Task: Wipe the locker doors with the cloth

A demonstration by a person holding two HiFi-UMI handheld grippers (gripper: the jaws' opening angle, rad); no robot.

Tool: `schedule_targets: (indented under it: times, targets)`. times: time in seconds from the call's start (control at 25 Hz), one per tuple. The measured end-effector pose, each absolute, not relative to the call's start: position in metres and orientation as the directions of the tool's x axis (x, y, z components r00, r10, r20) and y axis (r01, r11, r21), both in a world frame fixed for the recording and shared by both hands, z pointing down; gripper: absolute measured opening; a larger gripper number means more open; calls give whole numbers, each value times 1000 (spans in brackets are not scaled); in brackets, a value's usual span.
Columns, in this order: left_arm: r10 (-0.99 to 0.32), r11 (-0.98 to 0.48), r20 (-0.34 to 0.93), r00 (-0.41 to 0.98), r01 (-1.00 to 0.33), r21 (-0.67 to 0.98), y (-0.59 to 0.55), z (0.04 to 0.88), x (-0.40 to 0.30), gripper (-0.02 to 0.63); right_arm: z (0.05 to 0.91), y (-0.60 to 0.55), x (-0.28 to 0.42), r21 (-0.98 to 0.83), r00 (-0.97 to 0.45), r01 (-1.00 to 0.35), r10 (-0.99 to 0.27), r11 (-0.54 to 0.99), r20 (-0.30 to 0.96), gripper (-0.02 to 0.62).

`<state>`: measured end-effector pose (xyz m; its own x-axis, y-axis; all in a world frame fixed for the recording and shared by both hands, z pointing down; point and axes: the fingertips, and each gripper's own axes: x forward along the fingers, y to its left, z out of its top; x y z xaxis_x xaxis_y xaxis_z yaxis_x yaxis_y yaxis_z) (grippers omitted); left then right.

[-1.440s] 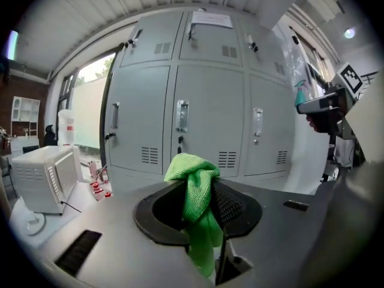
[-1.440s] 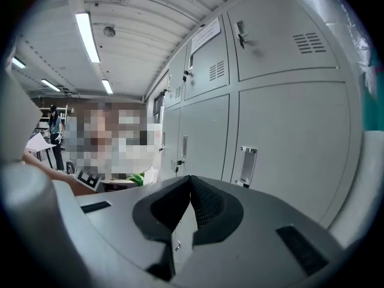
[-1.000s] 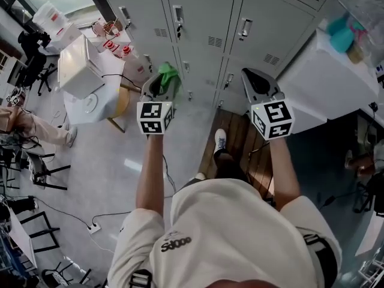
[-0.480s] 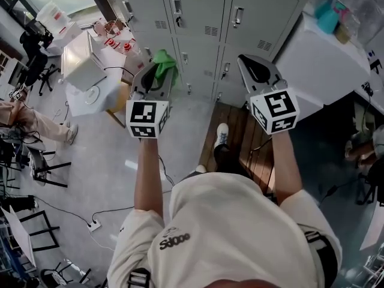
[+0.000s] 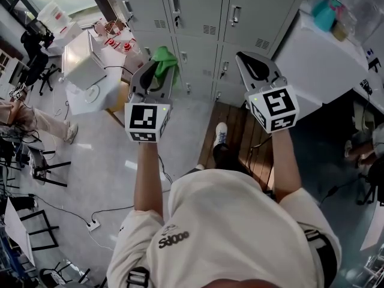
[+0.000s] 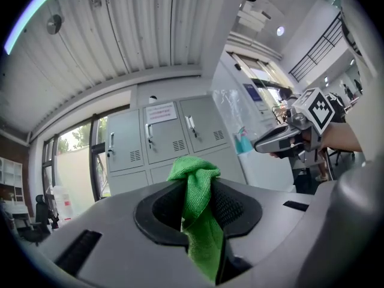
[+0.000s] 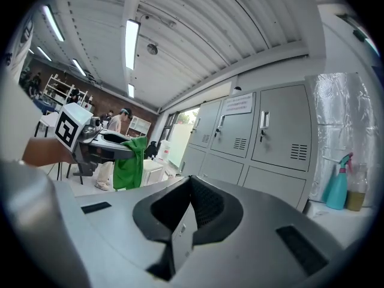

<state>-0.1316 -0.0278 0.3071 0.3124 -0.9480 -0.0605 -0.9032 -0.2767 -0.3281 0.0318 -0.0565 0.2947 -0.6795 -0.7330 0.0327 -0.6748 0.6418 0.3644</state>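
I record my left tool (image 5: 157, 75) pinching the green cloth (image 5: 165, 59), which is bunched and creased and held apart from the grey locker doors (image 5: 198, 17). My right tool (image 5: 257, 68) is pressed together and holds nothing.

Cloth (image 5: 164, 59), upper centre of head view: bright green, no pattern.
Lockers (image 5: 198, 8): uniform pale grey.
Left gripper (image 6: 201, 221) and right gripper (image 7: 179, 230): mid-grey shells, black ribbed lining at the jaws.
Marker cubes (image 5: 146, 122): white faces, black square patterns.
Spray bottle (image 5: 324, 15), upper right: teal.
Shirt (image 5: 240, 233): cream, dark lettering.
Floor (image 5: 102, 155): light grey; boards (image 5: 240, 143), centre: brown.
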Motion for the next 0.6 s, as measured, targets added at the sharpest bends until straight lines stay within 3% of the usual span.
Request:
schedule_targets:
  times: [0.6]
  targets:
    - [-941, -290, -45, 334, -870, -400, -32, 304, -119, 107, 300, -68, 35, 397, -670, -668, -741, 629, 45, 9]
